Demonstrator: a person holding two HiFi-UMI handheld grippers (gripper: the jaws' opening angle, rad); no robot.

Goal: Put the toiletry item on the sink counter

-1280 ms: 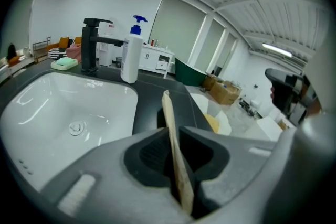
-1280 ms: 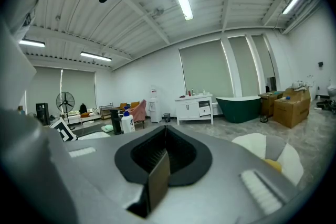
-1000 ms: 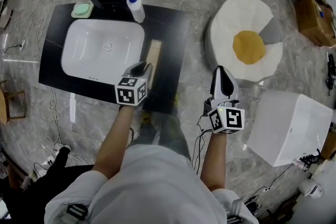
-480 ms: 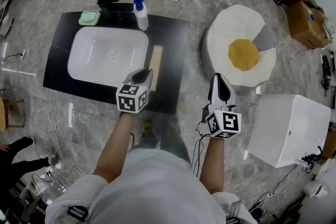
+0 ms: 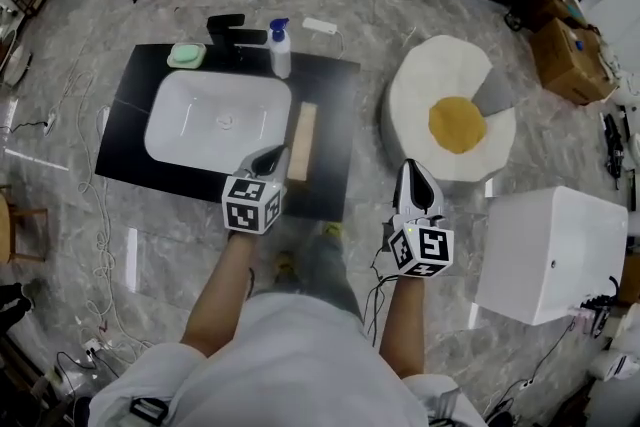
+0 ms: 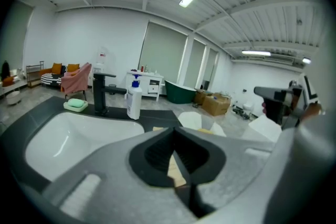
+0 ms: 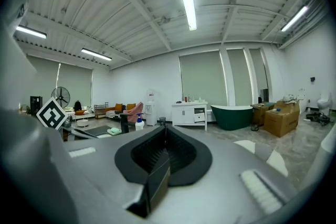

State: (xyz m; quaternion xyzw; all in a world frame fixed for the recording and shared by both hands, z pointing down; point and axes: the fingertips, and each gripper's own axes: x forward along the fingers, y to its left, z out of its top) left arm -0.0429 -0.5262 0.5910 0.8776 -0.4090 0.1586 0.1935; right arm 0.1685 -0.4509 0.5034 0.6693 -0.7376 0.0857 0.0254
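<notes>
Black sink counter (image 5: pixel 335 100) holds wooden block (image 5: pixel 302 141); left tool (image 5: pixel 270 155), right tool (image 5: pixel 416 167) both pressed together.

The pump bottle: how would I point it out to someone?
Find the black counter with the white basin. At its far edge, just right of the black tap, stands the pump bottle: upright, white, blue-topped, unlike the flat green soap.

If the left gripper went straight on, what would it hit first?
Probably the wooden block on the black counter, right of the basin: the left gripper, jaws shut, aims at it, though depth is unclear.
</notes>
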